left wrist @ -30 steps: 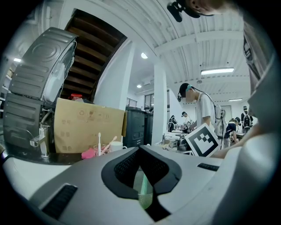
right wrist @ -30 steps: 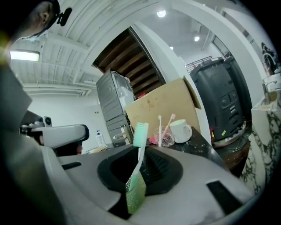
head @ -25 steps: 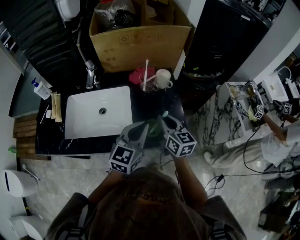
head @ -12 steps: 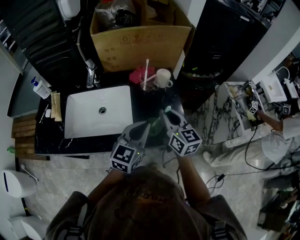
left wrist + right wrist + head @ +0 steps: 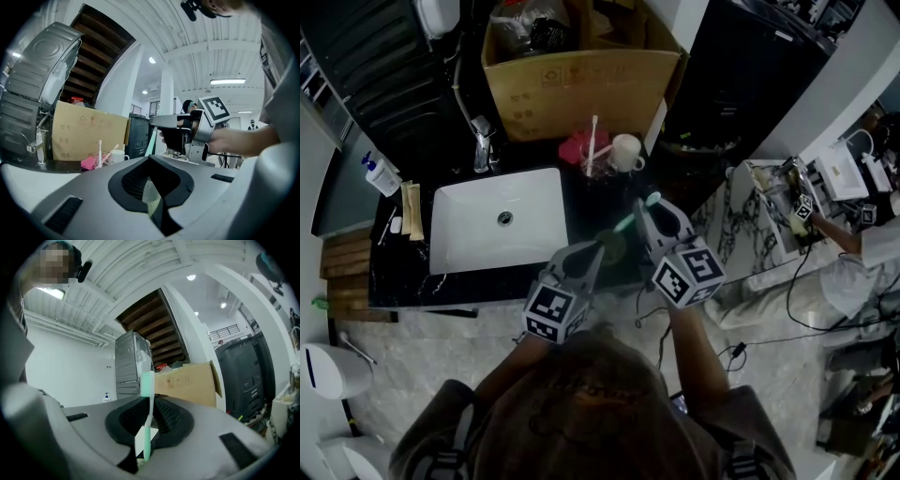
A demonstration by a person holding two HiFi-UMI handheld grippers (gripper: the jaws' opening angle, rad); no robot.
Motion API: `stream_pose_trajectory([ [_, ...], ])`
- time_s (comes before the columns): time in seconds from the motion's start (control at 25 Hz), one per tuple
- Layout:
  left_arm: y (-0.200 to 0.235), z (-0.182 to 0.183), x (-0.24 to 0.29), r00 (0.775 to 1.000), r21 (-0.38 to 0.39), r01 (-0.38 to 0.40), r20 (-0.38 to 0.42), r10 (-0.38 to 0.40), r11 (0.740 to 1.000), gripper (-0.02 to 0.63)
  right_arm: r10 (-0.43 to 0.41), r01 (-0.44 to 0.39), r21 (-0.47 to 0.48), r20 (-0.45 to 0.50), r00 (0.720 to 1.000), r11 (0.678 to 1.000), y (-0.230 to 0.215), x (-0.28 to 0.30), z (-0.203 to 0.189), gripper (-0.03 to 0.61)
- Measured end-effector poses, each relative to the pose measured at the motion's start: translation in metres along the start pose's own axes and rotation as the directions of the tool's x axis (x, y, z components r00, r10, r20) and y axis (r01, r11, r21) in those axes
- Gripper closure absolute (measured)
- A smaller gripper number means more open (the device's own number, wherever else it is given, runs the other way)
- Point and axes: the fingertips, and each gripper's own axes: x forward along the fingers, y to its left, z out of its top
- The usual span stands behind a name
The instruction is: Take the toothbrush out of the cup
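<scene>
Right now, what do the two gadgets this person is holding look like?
Left gripper and right gripper are grey wedge-shaped shells with black ribbed pads inside. Each carries a white cube printed with black square markers. The person wears a dark short-sleeved top.

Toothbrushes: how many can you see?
2. A green toothbrush is pinched in the right tongs; a white toothbrush stands in the glass cup beside the white mug. A slanted stick beside it might be a third.
</scene>
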Motion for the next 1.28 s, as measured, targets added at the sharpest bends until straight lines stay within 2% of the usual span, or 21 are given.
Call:
stream_pose_trajectory([
  [0.28,-0.004,0.001,-0.015,0.999,-0.002,0.033,0.000,-0.033,0.999,0.614,-0.066,0.068,-0.031,0.062,0.996,0.997,0.020,-0.032,0.034,0.555],
  [0.6,-0.012,-0.006,-0.036,0.995,-0.005,0.097,-0.010,-0.097,0.995,0.614,-0.166,0.170,-0.042,0.077,0.983,0.985,0.057,-0.090,0.035,0.557],
  [0.92,-0.042,-0.005,-0.053,0.991,-0.028,0.132,-0.011,-0.133,0.991,0.614,-0.169,0.170,-0.044,0.035,0.985,0.984,0.093,-0.134,-0.005,0.555],
  [1.12,-0.051,-0.016,-0.068,0.993,-0.021,0.114,-0.012,-0.114,0.993,0.614,-0.147,0.147,-0.027,0.002,0.989,0.989,0.109,-0.154,-0.037,0.557],
  [1.28,-0.063,-0.022,-0.085,0.995,-0.027,0.096,-0.009,-0.097,0.995,0.614,-0.164,0.164,-0.009,-0.005,0.987,0.986,0.115,-0.174,-0.056,0.555],
])
